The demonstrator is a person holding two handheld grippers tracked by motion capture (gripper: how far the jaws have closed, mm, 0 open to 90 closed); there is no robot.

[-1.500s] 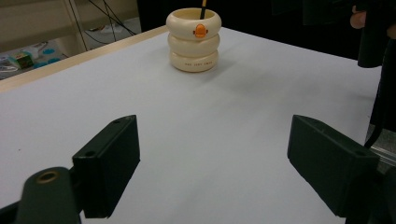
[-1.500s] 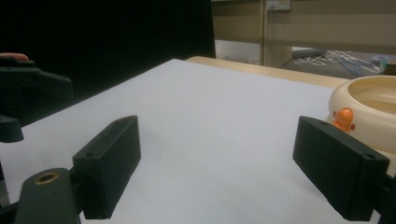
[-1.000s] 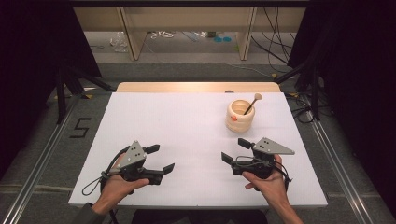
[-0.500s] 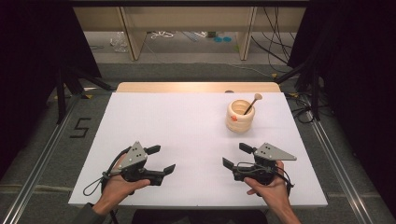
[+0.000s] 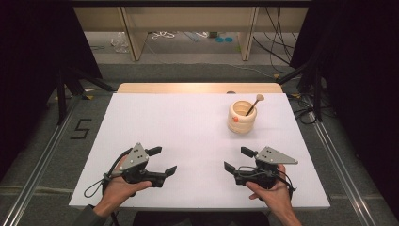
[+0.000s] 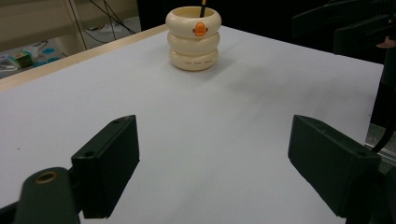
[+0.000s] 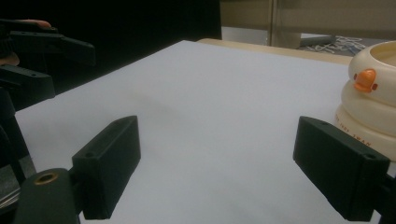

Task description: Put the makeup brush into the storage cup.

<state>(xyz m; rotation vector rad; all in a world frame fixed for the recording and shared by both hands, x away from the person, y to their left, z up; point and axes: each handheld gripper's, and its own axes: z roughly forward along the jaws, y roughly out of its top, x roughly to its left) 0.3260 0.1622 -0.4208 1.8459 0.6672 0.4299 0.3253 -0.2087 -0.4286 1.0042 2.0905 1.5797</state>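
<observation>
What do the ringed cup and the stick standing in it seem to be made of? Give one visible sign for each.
Ringed cup: probably glazed ceramic or glossy plastic; cream, smooth, with soft highlights. Stick: apparently wood; pale tan, matte, with a rounded knob on top.

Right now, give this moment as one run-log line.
left hand-held gripper: open, empty | right hand-held gripper: open, empty | ringed cup: upright, untouched, stick inside

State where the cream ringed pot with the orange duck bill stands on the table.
In the high view, the cream ringed pot stands on the white table's far right part, beyond the right tool, holding a wooden stick.
</observation>
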